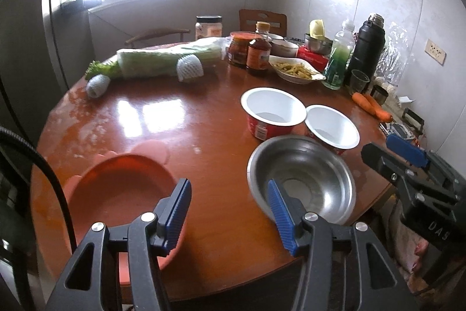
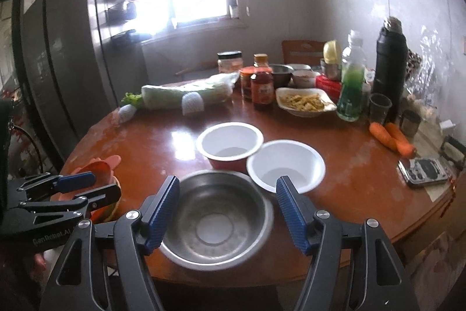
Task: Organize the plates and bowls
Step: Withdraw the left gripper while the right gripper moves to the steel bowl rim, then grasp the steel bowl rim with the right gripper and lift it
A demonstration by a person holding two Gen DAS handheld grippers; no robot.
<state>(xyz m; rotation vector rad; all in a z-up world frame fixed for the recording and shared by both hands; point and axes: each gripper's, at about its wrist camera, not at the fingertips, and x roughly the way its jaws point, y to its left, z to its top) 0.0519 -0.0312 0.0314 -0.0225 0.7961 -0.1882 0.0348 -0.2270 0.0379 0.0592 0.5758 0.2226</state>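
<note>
- Left gripper (image 1: 230, 212): jaws spread, nothing between the pads. It hangs over the near table edge, between the orange bowl (image 1: 122, 188) on its left and the steel bowl (image 1: 301, 179) on its right. Touching neither, as far as I can tell.
- Right gripper (image 2: 228, 212): jaws spread, empty. The steel bowl (image 2: 217, 219) sits framed between the two fingers in its own view; the pads look above the rim, not on it.
- Steel bowl: upright, mouth up, near the table's front edge. Round, so no long axis; any rim bearing works for a pinch.
- Orange bowl: upright, mouth up, at the near left edge on a pinkish mat or plate (image 1: 153, 152) — can't tell which.
- Two white-lined red bowls (image 1: 273, 111) (image 1: 332, 126): just behind the steel bowl, upright, mouths up, rims touching or nearly so. The nearer one sits just beside the steel bowl's far rim.
- Step, my read: approach phase, nothing picked yet. Likely target is the steel bowl for the right, the orange one for the left.
- Next move calls for: drop one pad inside the rim and one outside, then close. Thin slick steel wall, so expect slip; grip the near rim, lift straight, and keep clear of the red bowl behind.
- Far side: wrapped cabbage (image 1: 169, 60), jars, a dish of food (image 1: 295, 70), a black flask (image 1: 368, 48), carrots (image 1: 371, 105). That's clutter, so stacking room is mid-table.
</note>
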